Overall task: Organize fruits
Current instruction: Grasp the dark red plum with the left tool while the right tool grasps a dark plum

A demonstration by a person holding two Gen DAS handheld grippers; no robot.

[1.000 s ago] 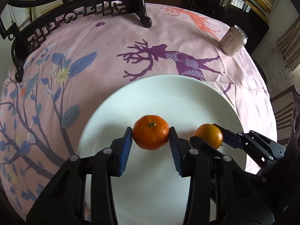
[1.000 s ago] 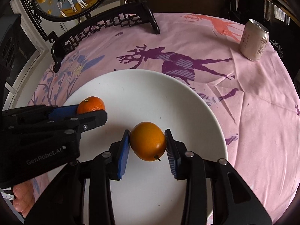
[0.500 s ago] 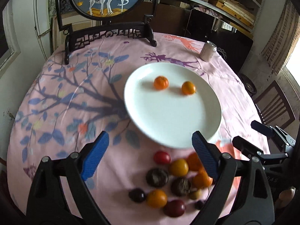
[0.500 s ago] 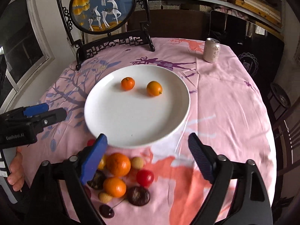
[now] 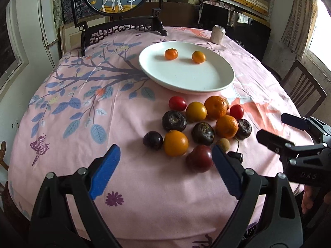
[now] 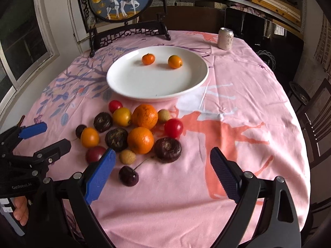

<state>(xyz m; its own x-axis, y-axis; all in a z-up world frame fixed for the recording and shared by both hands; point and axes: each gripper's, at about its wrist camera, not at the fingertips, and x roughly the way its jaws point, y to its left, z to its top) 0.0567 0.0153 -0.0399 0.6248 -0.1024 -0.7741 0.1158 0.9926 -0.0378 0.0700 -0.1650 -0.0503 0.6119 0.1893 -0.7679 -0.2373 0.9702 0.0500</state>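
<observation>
A white plate (image 5: 209,80) (image 6: 132,80) holds a tangerine (image 5: 171,54) (image 6: 148,59) and a smooth orange fruit (image 5: 198,57) (image 6: 175,61). In front of it, on the pink cloth, lies a pile of several fruits: oranges (image 5: 215,107) (image 6: 144,116), red tomatoes (image 5: 177,103) (image 6: 173,128), dark round fruits (image 5: 174,121) (image 6: 167,149), a cherry (image 6: 128,175). My left gripper (image 5: 166,169) is open and empty, hanging just short of the pile. My right gripper (image 6: 162,171) is open and empty, at the pile's near right.
A drink can (image 5: 217,34) (image 6: 226,38) stands at the far right of the round table. A framed deer screen on a black stand (image 5: 122,23) (image 6: 124,29) is at the back. Wooden chairs (image 5: 303,86) stand to the right.
Both grippers let go of the two fruits on the plate, opened wide and pulled back toward me. They now hang over the fruit pile near the table's front.
</observation>
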